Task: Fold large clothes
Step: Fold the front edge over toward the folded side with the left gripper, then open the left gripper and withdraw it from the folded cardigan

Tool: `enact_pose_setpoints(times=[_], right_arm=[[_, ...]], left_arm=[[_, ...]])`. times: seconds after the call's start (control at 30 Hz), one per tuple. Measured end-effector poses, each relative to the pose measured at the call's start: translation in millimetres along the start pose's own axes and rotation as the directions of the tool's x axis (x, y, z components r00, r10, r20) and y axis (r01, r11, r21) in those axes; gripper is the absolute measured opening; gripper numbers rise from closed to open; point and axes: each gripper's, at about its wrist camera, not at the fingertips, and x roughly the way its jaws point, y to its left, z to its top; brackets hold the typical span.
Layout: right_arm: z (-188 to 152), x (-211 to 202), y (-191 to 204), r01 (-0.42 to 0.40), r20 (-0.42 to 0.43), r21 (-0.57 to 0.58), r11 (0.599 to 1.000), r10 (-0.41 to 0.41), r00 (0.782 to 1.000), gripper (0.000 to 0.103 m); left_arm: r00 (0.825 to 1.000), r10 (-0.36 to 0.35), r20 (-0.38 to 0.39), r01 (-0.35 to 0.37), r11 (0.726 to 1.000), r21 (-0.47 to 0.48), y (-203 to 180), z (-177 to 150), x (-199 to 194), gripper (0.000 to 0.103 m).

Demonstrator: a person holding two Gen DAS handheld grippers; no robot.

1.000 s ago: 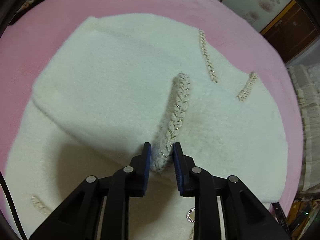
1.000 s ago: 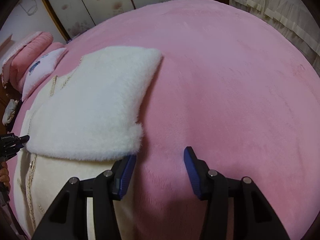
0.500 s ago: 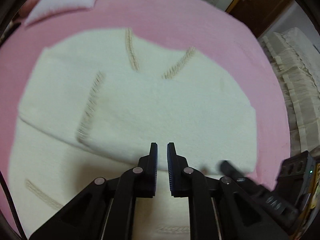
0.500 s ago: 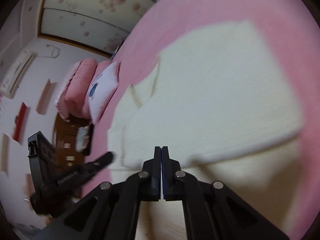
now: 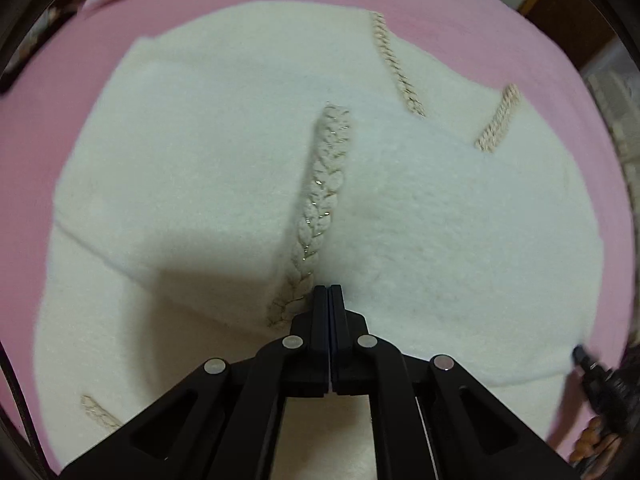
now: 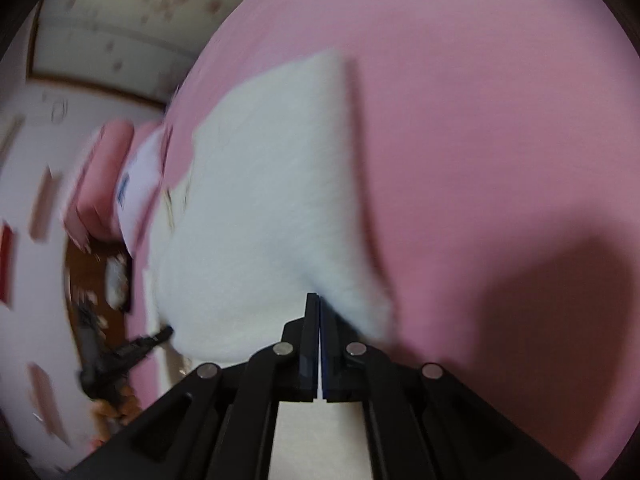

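Observation:
A fluffy white garment [image 5: 440, 220] with beige braid trim [image 5: 320, 200] lies folded on the pink bed; in the right wrist view it [image 6: 272, 220] is blurred. My left gripper [image 5: 329, 290] points steeply down at the braid's near end on the fold edge. Its jaws are closing and meet flat, with no cloth seen between them. My right gripper [image 6: 319, 296] is shut at the garment's near right corner, nothing visible between its pads. Each gripper shows at the edge of the other's view: the right one [image 5: 578, 354], the left one [image 6: 168, 330].
The pink blanket [image 6: 480, 160] spreads wide to the right of the garment. A white pillow [image 6: 140, 184] and a pink bolster [image 6: 100, 184] lie at the bed's head. Floral cabinet doors [image 6: 140, 20] and a wooden door [image 5: 568, 12] stand beyond the bed.
The left gripper, open around the braid a second ago, swung off over the cloth, came back and shut. The right gripper shut, rolled and moved from the bare blanket to the garment's corner.

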Motion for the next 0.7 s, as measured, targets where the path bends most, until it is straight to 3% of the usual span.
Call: enact_pose_setpoints(times=[0.07,0.27,0.37,0.43,0.5,0.57,0.7], right_arm=[[-1,-5,1,0.037,0.001,-0.022,0.999,-0.037,0.999,0.0],[-9,-3,37,0.139,0.092,-0.061,0.988,-0.133,0.987,0.0],[-19,20,59,-0.026,0.001,-0.089,0.996,0.026,1.0,0.0],[-25,53,65,-0.151,-0.087,-0.007,0.988,0.15,0.985,0.0],[-29,90,77,-0.206,-0.152,0.049,0.977,0.211,0.966,0.0],[-21,108,92,-0.192,-0.12,0.038,0.981,0.195,0.973,0.0],[12,121,107,-0.25,-0.053,0.075,0.965,0.255,0.966,0.0]], left_arm=[[1.0,0.01,-0.002,-0.01,1.0,0.001,-1,0,4,0.001],[0.988,0.153,0.016,-0.154,0.986,0.057,-34,-3,-3,0.001],[0.999,0.043,0.0,-0.043,0.99,0.136,-65,-10,-6,0.003],[0.997,-0.07,-0.043,0.076,0.986,0.15,-84,-13,0,0.003],[0.994,-0.094,-0.055,0.102,0.979,0.176,-104,-11,12,0.003],[0.996,-0.078,-0.046,0.085,0.977,0.195,-114,-4,17,0.003],[0.987,-0.16,-0.025,0.161,0.98,0.12,-119,28,20,0.003]])
